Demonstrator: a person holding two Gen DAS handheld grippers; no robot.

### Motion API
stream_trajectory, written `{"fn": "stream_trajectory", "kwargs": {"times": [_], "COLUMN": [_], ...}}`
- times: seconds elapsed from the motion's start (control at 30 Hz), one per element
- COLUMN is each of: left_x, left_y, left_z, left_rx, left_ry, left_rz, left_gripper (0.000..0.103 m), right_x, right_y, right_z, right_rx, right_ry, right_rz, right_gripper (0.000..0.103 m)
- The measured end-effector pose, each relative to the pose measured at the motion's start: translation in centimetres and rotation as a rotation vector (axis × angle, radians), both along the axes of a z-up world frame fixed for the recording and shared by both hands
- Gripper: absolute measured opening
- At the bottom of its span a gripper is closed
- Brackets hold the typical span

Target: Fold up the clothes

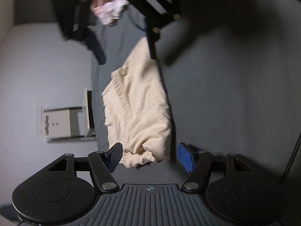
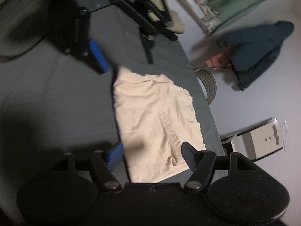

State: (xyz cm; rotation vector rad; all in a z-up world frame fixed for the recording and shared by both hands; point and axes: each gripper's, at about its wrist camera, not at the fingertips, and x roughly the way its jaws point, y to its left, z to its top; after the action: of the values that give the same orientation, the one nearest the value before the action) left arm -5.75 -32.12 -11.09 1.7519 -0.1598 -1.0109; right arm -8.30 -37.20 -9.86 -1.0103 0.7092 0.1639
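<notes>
A cream garment [image 1: 139,109] lies folded and wrinkled on the dark grey table [image 1: 225,94], close to the table's edge. My left gripper [image 1: 150,156] is open, and the garment's near end sits between its blue pads [image 1: 114,156]. At the garment's far end in this view, my right gripper [image 1: 127,58] is also open. The right wrist view shows the cream garment [image 2: 154,116] from the other end. There my right gripper [image 2: 152,156] is spread open over the near edge, and my left gripper [image 2: 127,66] stands open at the far corner. Neither gripper holds cloth.
A pink and white garment [image 1: 109,7] lies farther along the table. On the light floor are a white box [image 2: 263,141], a round grey ribbed disc [image 2: 208,84] and a dark blue jacket [image 2: 259,52]. A black cable [image 2: 28,50] crosses the table [image 2: 47,103].
</notes>
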Motion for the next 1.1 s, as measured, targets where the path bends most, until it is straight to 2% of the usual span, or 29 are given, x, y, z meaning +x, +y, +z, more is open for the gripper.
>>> {"fn": "stream_trajectory", "kwargs": {"times": [0.13, 0.43, 0.53, 0.6, 0.97, 1.1], "left_x": [0.3, 1.5, 1.8, 1.9, 2.6, 2.6], "left_y": [-1.0, -3.1, -3.5, -4.0, -5.0, -4.9], "left_z": [-0.8, -2.0, -2.3, -2.4, -2.6, -2.2], "left_rx": [0.043, 0.023, 0.019, 0.015, -0.003, -0.003], "left_ry": [-0.011, -0.054, -0.07, -0.067, -0.024, -0.017], "left_rz": [-0.01, 0.011, 0.015, 0.024, 0.094, 0.107], "left_gripper": [0.066, 0.066, 0.065, 0.065, 0.065, 0.065], "right_x": [-0.5, -1.1, -1.5, -1.6, -1.1, -0.9], "right_y": [0.3, 0.3, 0.4, 0.4, 0.5, 0.2], "right_z": [-1.2, -2.6, -3.2, -3.6, -4.1, -4.0], "right_rx": [-0.071, -0.194, -0.247, -0.274, -0.302, -0.29], "right_ry": [0.026, 0.034, 0.014, -0.007, -0.054, -0.072], "right_rz": [0.005, 0.024, 0.044, 0.057, 0.045, 0.027], "right_gripper": [0.067, 0.071, 0.074, 0.082, 0.086, 0.091]}}
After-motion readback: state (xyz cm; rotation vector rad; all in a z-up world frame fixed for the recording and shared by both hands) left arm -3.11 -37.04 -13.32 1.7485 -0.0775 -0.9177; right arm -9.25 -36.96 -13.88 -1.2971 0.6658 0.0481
